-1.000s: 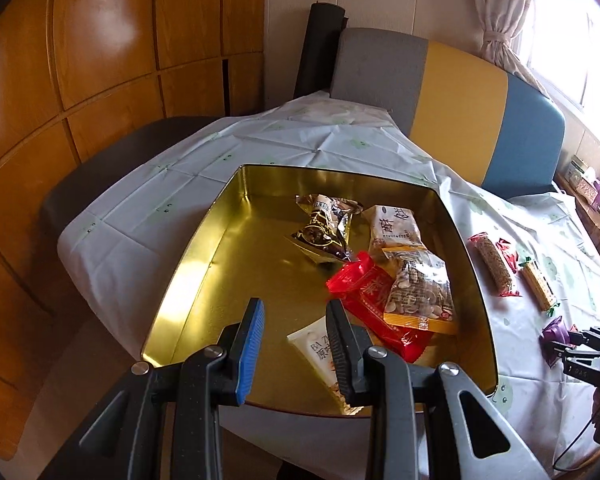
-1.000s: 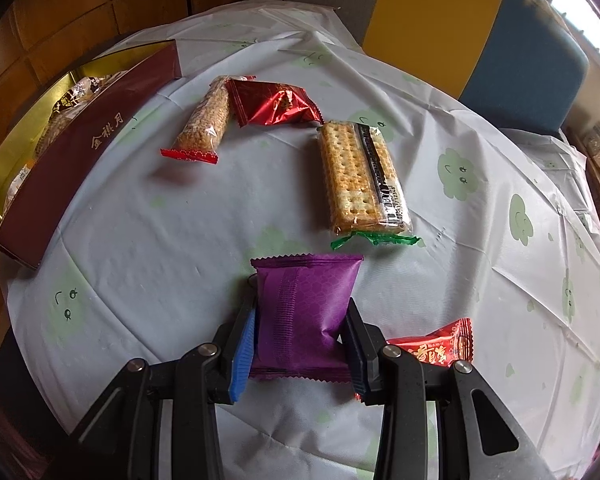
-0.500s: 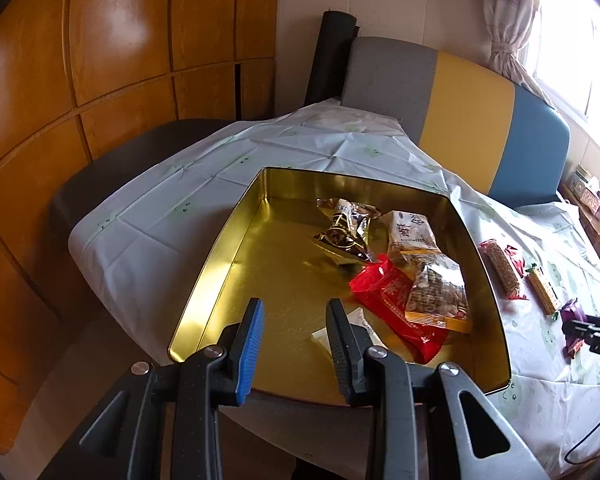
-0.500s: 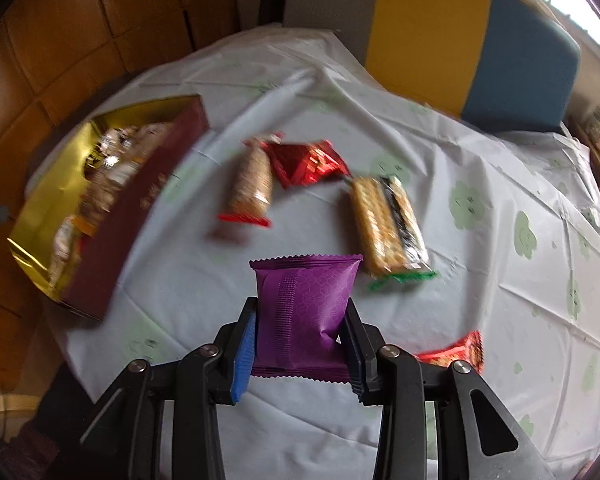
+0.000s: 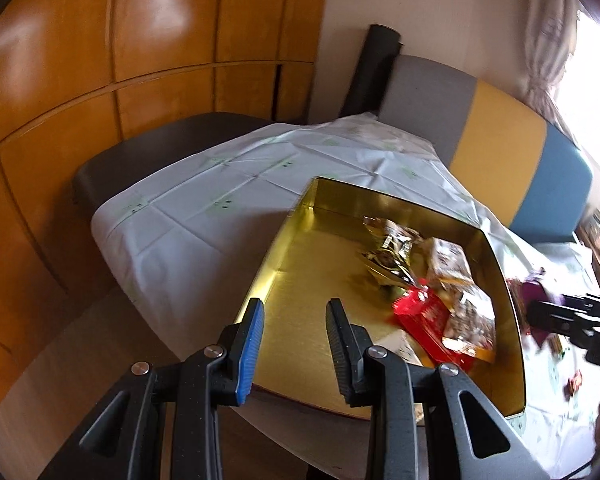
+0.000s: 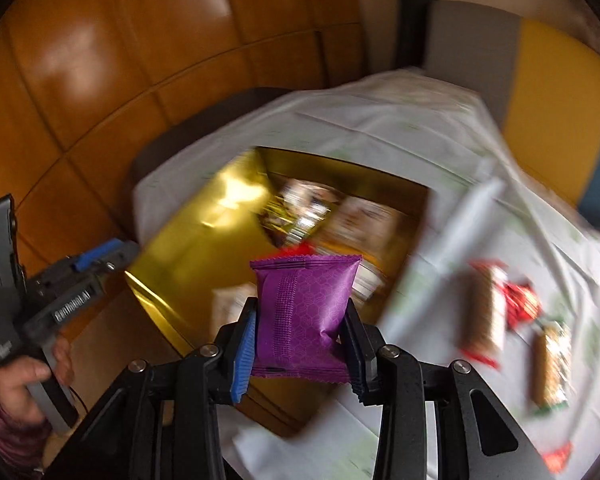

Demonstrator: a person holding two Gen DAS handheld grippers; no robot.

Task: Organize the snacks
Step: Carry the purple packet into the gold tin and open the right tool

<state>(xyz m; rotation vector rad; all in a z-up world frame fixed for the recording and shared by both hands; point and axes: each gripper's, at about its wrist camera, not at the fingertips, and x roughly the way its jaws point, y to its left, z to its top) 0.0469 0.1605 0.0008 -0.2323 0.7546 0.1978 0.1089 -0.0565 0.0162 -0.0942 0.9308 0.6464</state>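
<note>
The right gripper (image 6: 300, 344) pinches a purple foil snack packet (image 6: 305, 312) between its two fingers, the blue pad pressed to one side of the packet and the black finger to the other, so the packet stands upright with its crimped top edge uppermost. Seen from the right wrist camera, the packet hangs over the near rim of a shallow rectangular gold tin tray (image 6: 204, 216), which sits on a table covered by a white plastic cloth with pale green prints (image 6: 380, 120). The left gripper (image 5: 294, 320) hovers over the near edge of the same tray (image 5: 300, 320) with its fingers spread apart and nothing between them. Inside the tray, toward its far and right side, lie several wrapped snacks: a crumpled gold foil wrapper (image 5: 388, 248), a red packet (image 5: 428, 316) and a clear bag of nuts with an orange edge (image 5: 472, 320), partly overlapping. To the right of the tray, on the cloth, the right wrist view shows a blurred red-ended cereal bar (image 6: 486, 320), a small red wrapper (image 6: 522, 306) just beside it, and a green-ended cracker pack (image 6: 552, 368). Beyond the tray stands a bench back in grey, yellow and blue panels (image 5: 500, 132).
</note>
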